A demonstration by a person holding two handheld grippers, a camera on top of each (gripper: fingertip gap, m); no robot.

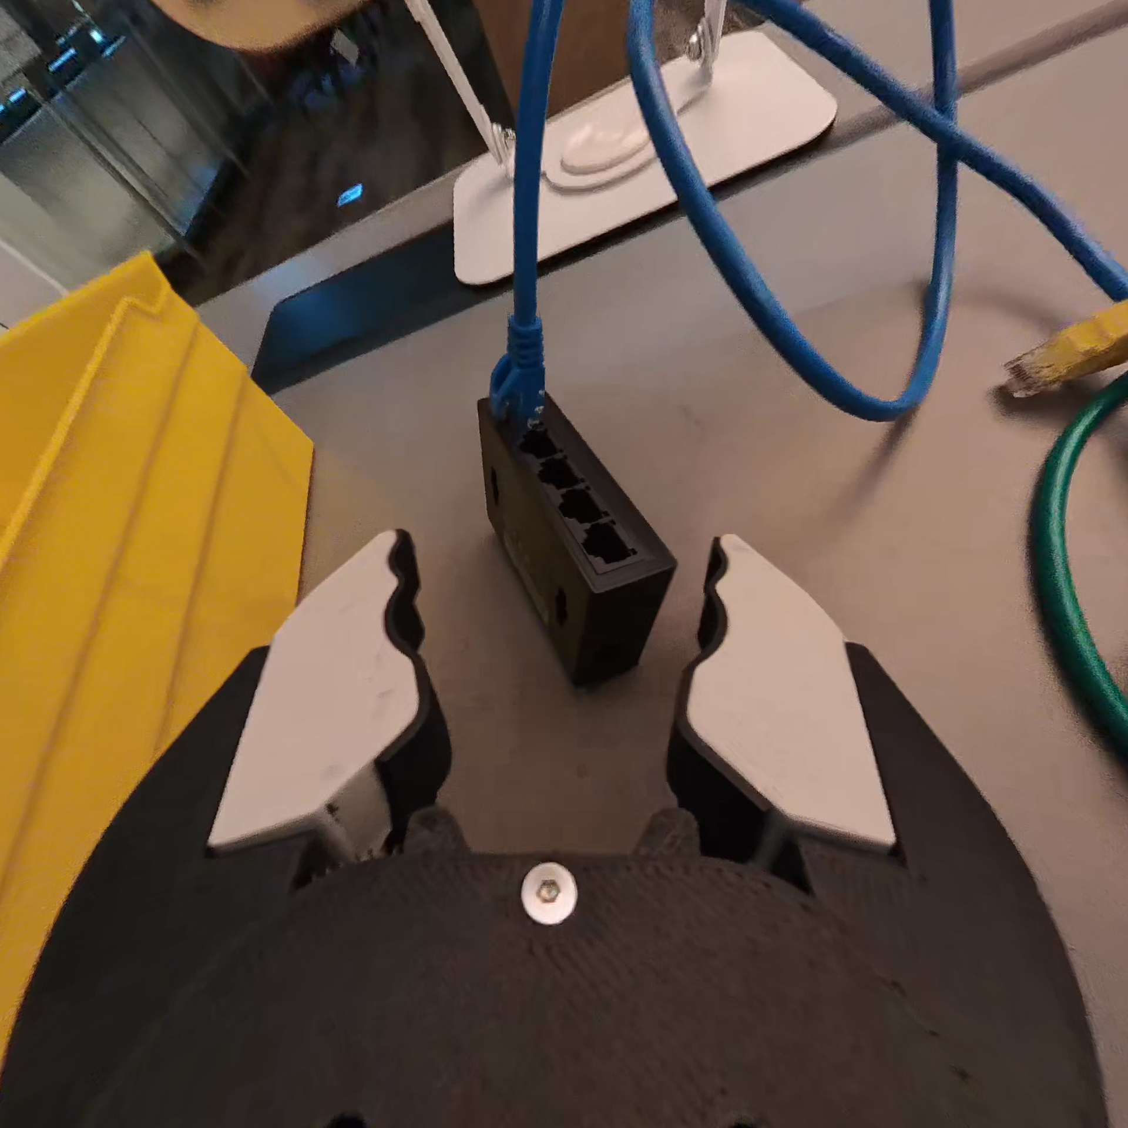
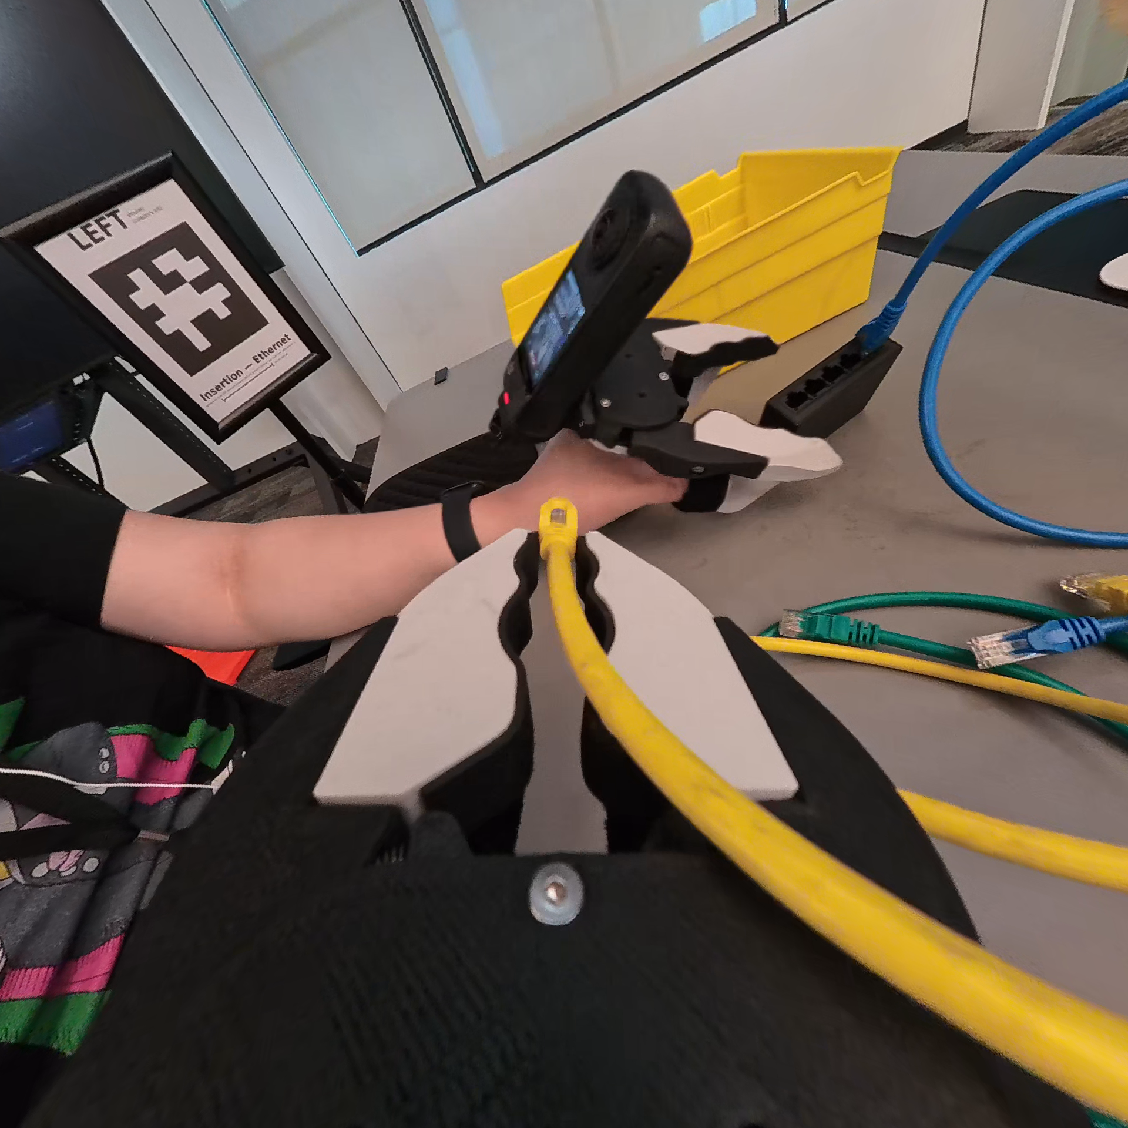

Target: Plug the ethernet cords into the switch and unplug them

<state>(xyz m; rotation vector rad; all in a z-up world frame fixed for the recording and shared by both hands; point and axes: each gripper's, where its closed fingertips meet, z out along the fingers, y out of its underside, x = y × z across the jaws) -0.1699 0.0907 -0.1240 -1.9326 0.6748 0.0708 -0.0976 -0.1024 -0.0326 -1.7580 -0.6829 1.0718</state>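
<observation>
- Right gripper (image 2: 556, 537) fingers pinched on yellow ethernet cord (image 2: 558, 586) just behind its plug, so plug sticks out free for insertion.
- Left gripper (image 1: 561, 586) fingers wide, straddling near end of black switch (image 1: 574, 537), likely to steady it.
- Blue ethernet cord (image 1: 522, 360) already seated in far port; four ports empty.

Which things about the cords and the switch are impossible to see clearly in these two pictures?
- Left wrist view: the far ends of the blue cord are cut off by the top edge.
- Left wrist view: whether the blue plug sits fully inside the switch; too small and blurred.
- Right wrist view: the right tongs cover the sides of the yellow cord, so the grip contact is hidden.
</observation>
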